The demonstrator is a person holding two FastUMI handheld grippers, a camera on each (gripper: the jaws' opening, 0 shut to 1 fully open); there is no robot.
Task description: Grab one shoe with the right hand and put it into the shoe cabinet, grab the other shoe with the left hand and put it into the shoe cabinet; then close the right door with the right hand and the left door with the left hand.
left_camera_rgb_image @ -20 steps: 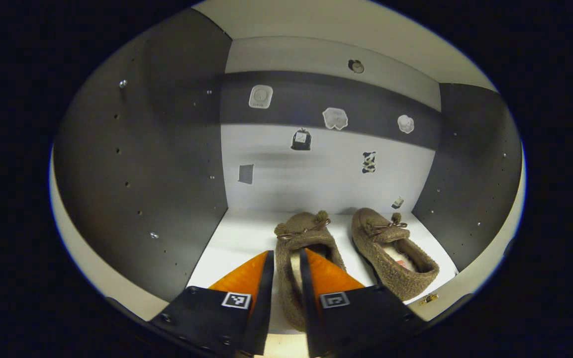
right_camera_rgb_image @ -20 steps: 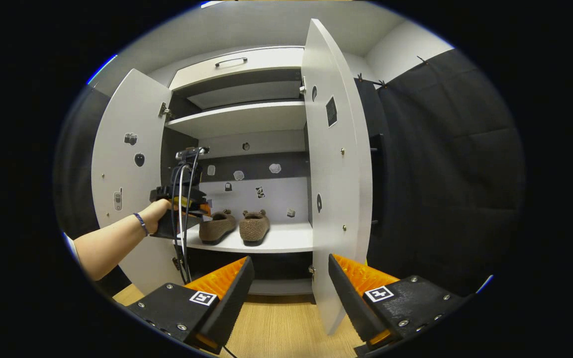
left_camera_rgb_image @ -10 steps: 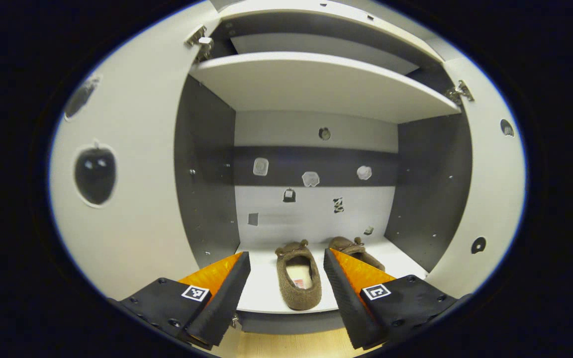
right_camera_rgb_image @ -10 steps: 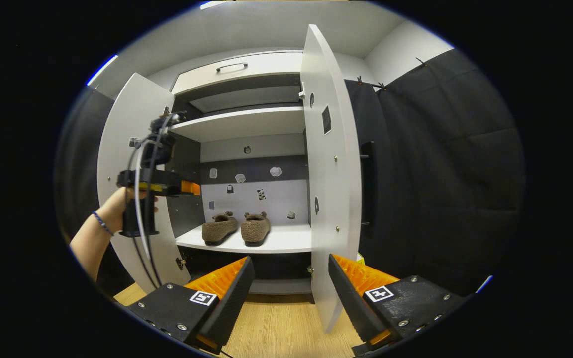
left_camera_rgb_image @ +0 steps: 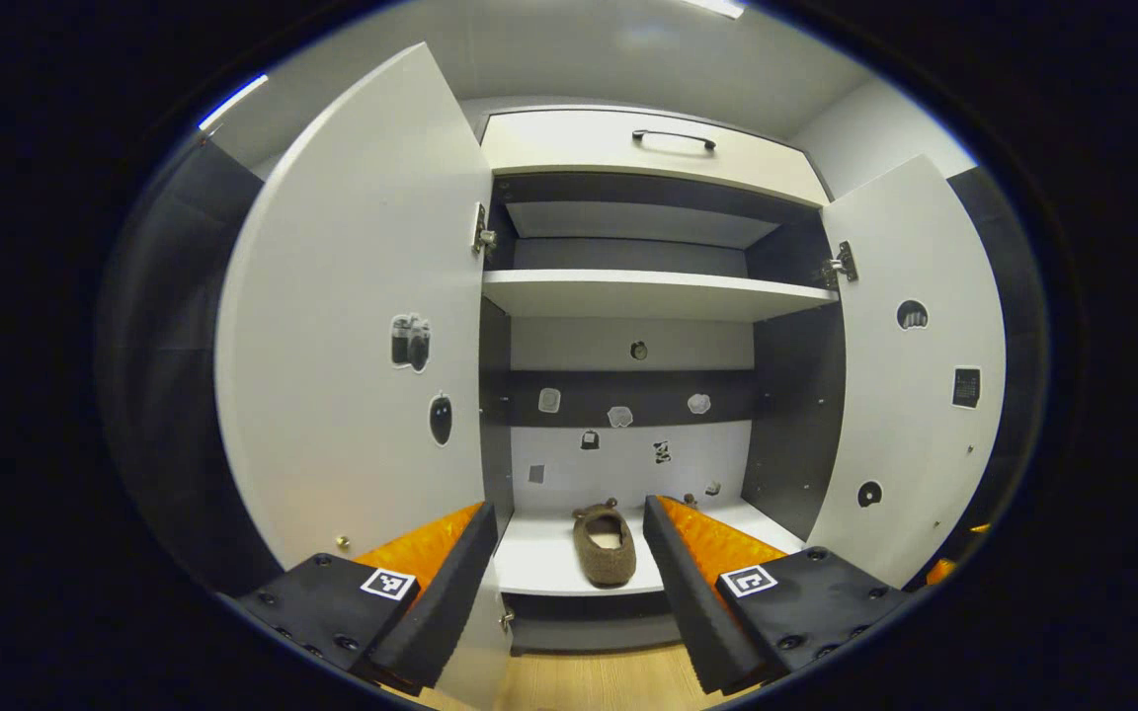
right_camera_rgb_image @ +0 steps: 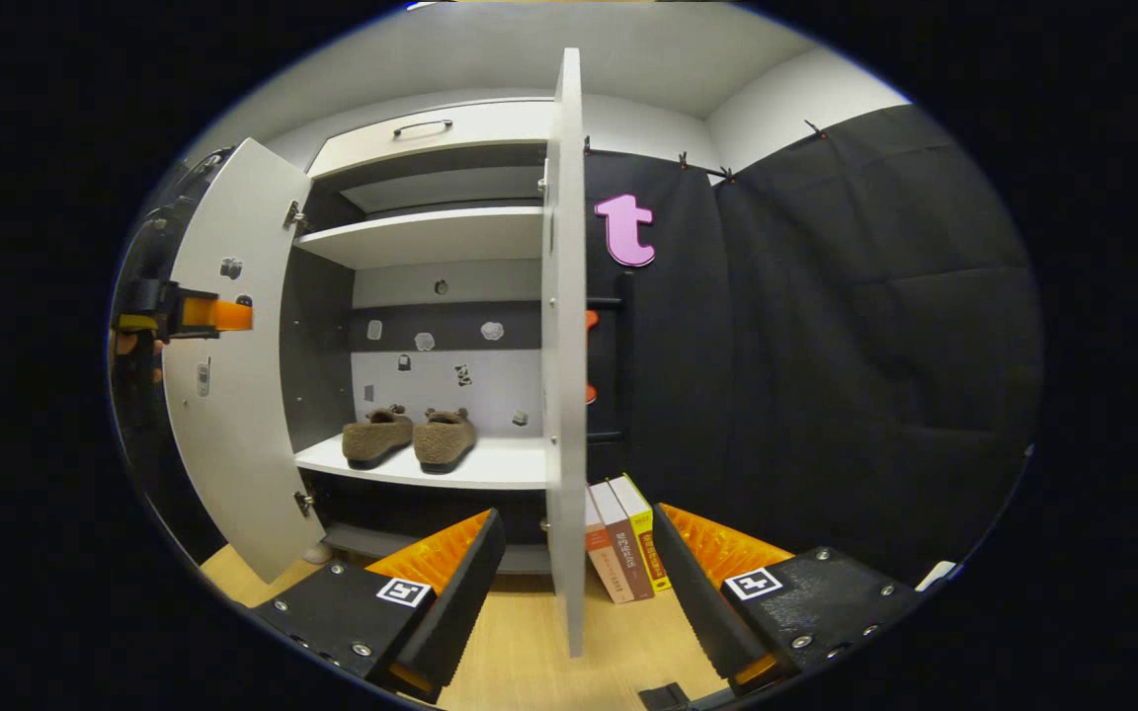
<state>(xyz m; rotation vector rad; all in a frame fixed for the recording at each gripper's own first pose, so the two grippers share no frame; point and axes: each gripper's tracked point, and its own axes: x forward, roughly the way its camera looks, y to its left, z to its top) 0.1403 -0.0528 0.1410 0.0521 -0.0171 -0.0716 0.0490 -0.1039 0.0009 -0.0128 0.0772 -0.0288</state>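
Two brown fuzzy shoes (right_camera_rgb_image: pixel 376 436) (right_camera_rgb_image: pixel 445 438) stand side by side on the white lower shelf (right_camera_rgb_image: pixel 490 464) of the shoe cabinet. Both doors stand wide: the left door (left_camera_rgb_image: pixel 352 326) and the right door (left_camera_rgb_image: pixel 910 395). My left gripper (left_camera_rgb_image: pixel 567 506) is open and empty, well back from the cabinet, with one shoe (left_camera_rgb_image: pixel 605 546) framed between its fingers. It also appears at the far left, beside the left door (right_camera_rgb_image: pixel 233 395), as the left gripper (right_camera_rgb_image: pixel 203 314). My right gripper (right_camera_rgb_image: pixel 575 515) is open and empty, and the right door (right_camera_rgb_image: pixel 565 375) stands edge-on straight ahead of it.
A few books (right_camera_rgb_image: pixel 623 538) lean on the wooden floor (right_camera_rgb_image: pixel 520 652) just right of the right door. An upper shelf (left_camera_rgb_image: pixel 648 293) and a drawer with a handle (left_camera_rgb_image: pixel 673 138) sit above the shoes. Black cloth (right_camera_rgb_image: pixel 826 346) hangs to the right.
My left gripper let go of the shoe and pulled back out of the cabinet, rising a little. My right gripper's view swung right, so the right door now stands edge-on before it.
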